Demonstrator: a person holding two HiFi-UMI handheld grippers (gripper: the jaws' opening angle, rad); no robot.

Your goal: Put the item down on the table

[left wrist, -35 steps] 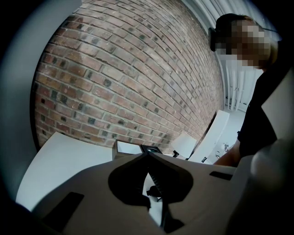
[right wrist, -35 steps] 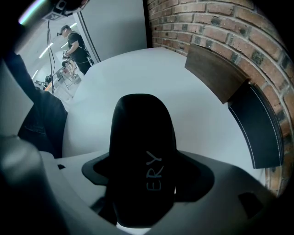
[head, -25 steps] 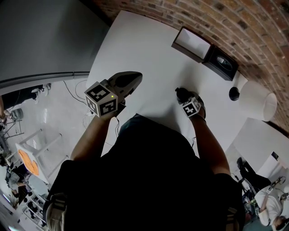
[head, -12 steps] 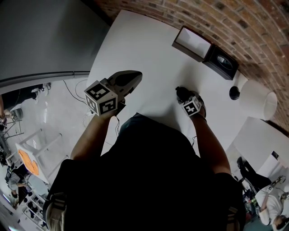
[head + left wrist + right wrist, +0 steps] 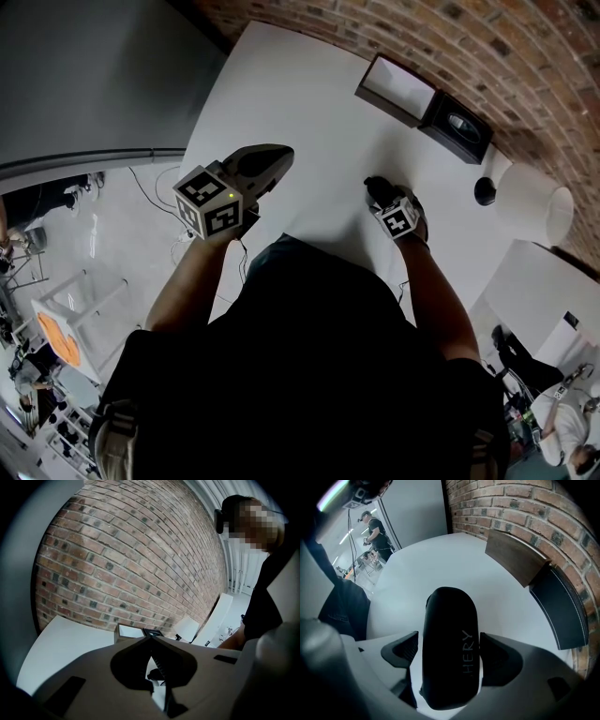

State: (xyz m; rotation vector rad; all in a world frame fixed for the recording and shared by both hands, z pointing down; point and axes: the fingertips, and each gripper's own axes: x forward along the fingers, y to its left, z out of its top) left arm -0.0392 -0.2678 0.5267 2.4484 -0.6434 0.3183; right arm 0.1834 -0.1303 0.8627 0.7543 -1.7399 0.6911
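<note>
The white table (image 5: 281, 94) had lots of bare room in the middle and on its left side, wide enough for a gripper to pass. At the far right edge, by the brick wall (image 5: 487, 47), stood an open brown box (image 5: 398, 89) with a black case (image 5: 459, 131) just beside it. Near them were a small black round thing (image 5: 485, 191) and a big white round thing (image 5: 534, 211). The black item (image 5: 450, 616) filled most of the space between the opening jaws of the right gripper (image 5: 449, 646), with a thin gap on one side. The left gripper (image 5: 267, 164), jaws together, was over the near left edge
</note>
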